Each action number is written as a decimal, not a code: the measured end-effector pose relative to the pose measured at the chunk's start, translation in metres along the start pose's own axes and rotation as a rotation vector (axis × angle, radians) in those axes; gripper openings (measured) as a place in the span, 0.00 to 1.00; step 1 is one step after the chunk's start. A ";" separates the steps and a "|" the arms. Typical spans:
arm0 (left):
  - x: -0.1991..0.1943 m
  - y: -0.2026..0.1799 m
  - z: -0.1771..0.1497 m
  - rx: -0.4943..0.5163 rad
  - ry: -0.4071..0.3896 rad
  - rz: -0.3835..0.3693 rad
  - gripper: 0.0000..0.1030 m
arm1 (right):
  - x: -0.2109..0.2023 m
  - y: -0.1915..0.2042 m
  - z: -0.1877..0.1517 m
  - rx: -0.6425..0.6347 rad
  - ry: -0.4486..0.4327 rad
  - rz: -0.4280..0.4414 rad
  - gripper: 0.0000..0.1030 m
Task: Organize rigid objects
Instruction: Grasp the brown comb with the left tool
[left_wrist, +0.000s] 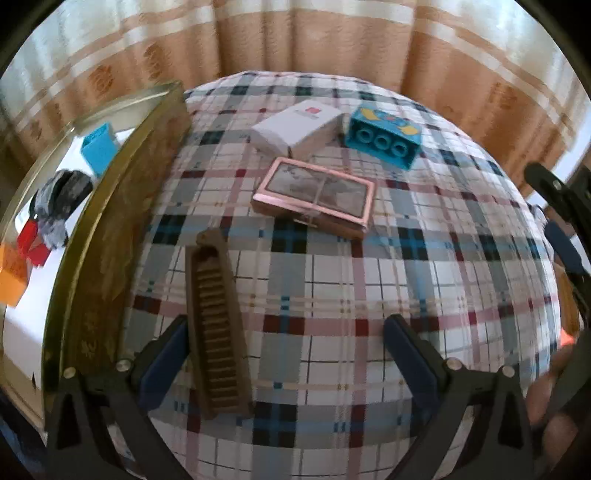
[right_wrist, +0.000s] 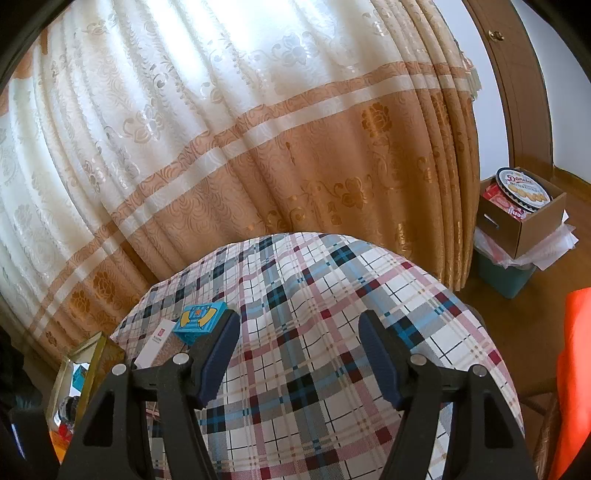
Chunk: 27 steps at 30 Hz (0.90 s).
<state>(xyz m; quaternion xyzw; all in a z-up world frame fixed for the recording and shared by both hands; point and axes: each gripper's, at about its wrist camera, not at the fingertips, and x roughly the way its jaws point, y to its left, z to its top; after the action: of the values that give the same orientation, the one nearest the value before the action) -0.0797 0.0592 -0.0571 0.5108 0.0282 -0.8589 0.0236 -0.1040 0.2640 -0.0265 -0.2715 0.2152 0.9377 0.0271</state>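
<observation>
On the plaid tablecloth (left_wrist: 332, 280) lie a brown folding comb (left_wrist: 218, 325), a pink-rimmed flat case (left_wrist: 314, 195), a white box (left_wrist: 295, 127) and a blue toy brick (left_wrist: 384, 134). My left gripper (left_wrist: 284, 354) is open and empty; the comb lies just inside its left finger. A gold tin box (left_wrist: 110, 236) at the left holds a blue block (left_wrist: 99, 149), red and orange blocks and a grey-black object. My right gripper (right_wrist: 299, 354) is open and empty above the cloth; the blue brick (right_wrist: 199, 321) and white box (right_wrist: 155, 347) lie beyond its left finger.
Curtains (right_wrist: 258, 147) hang close behind the table. A cardboard box with a cookie tin (right_wrist: 521, 188) sits on a teal bin on the floor at the right. The other gripper (left_wrist: 557, 206) shows at the right edge of the left wrist view.
</observation>
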 end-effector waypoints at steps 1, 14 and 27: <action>-0.001 0.000 -0.001 0.013 -0.005 -0.009 0.99 | 0.001 0.000 0.000 0.002 0.001 -0.001 0.67; -0.013 -0.008 -0.003 0.166 -0.125 -0.117 0.35 | 0.002 -0.003 -0.001 0.011 0.011 0.001 0.67; -0.038 0.021 -0.006 0.089 -0.181 -0.340 0.23 | 0.007 -0.006 -0.002 0.039 0.039 0.003 0.67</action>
<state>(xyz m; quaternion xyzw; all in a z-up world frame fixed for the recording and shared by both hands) -0.0546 0.0395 -0.0268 0.4200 0.0737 -0.8933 -0.1420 -0.1078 0.2679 -0.0338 -0.2887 0.2342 0.9279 0.0270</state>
